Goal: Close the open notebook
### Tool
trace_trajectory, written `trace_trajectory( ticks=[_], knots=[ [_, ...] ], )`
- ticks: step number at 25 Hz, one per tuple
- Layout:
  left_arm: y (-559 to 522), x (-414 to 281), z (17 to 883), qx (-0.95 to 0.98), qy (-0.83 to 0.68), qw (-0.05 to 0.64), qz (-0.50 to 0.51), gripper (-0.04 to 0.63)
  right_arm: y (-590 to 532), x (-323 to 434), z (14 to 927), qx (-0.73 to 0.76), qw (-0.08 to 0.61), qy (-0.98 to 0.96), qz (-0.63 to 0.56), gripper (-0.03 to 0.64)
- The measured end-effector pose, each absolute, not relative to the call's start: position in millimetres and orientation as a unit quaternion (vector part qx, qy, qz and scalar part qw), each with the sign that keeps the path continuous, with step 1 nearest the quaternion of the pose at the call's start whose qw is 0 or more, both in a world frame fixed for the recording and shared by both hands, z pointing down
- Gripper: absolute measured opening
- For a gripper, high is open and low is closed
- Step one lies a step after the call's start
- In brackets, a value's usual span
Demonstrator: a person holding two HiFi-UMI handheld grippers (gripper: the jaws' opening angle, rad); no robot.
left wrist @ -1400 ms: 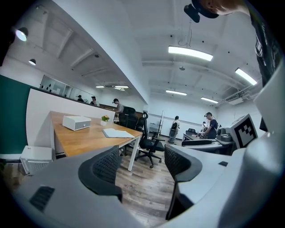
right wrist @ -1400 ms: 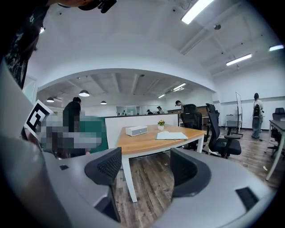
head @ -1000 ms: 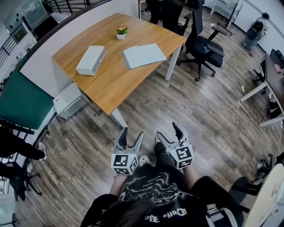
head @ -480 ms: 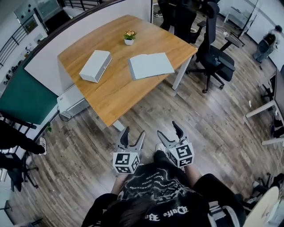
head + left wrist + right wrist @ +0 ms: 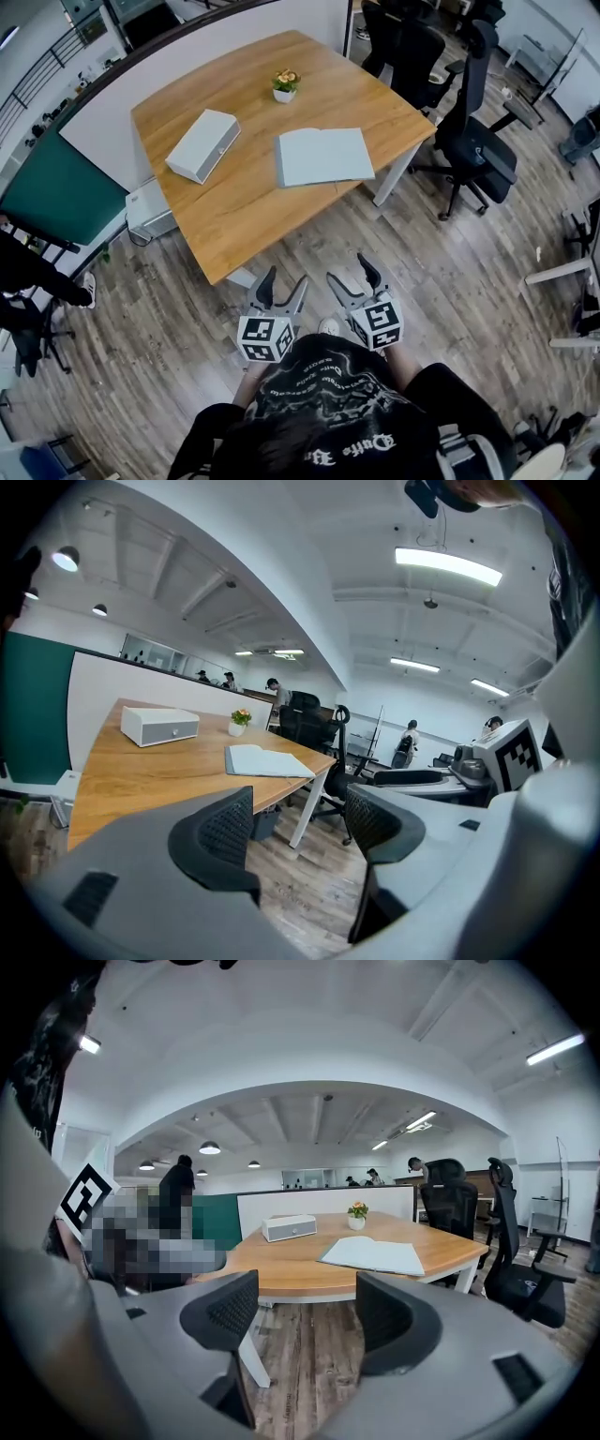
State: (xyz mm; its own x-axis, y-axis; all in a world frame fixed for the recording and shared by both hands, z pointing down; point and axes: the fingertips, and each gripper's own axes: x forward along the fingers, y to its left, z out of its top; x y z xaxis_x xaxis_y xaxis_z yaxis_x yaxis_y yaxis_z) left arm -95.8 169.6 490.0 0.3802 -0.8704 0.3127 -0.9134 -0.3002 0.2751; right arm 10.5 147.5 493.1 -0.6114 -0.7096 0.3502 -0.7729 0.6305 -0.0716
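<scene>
Desk (image 5: pixel 244 202) sits nearer than a second ago — approach under way. Notebook (image 5: pixel 324 157) lies open; left tongs (image 5: pixel 283 281) and right tongs (image 5: pixel 349 272) both released, empty.

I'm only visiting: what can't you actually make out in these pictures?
Notebook: any writing on its open pages, too small in every view.
White box: what it is; far off and small in every view.
Potted plant: real or artificial, too small.
Dark-clothed person: right gripper view, partly covered by a mosaic patch.
</scene>
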Motion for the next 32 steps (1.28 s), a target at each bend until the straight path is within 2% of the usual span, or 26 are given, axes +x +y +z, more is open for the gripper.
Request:
trace_trajectory(
  ticks=[9,21,32],
  knots=[
    [132,-42,501,0.799,-0.562,0.206,0.058,0.324,111,49,505,0.398,0.148,-0.898,0.115,0.316],
    [97,-47,515,0.793,-0.566,0.214,0.066,0.324,91,64,521,0.425,0.15,-0.883,0.133,0.313],
    [-2,-61,523,0.811,-0.539,0.215,0.076,0.324,18,54,539,0.456,0.173,-0.86,0.149,0.311]
  ],
)
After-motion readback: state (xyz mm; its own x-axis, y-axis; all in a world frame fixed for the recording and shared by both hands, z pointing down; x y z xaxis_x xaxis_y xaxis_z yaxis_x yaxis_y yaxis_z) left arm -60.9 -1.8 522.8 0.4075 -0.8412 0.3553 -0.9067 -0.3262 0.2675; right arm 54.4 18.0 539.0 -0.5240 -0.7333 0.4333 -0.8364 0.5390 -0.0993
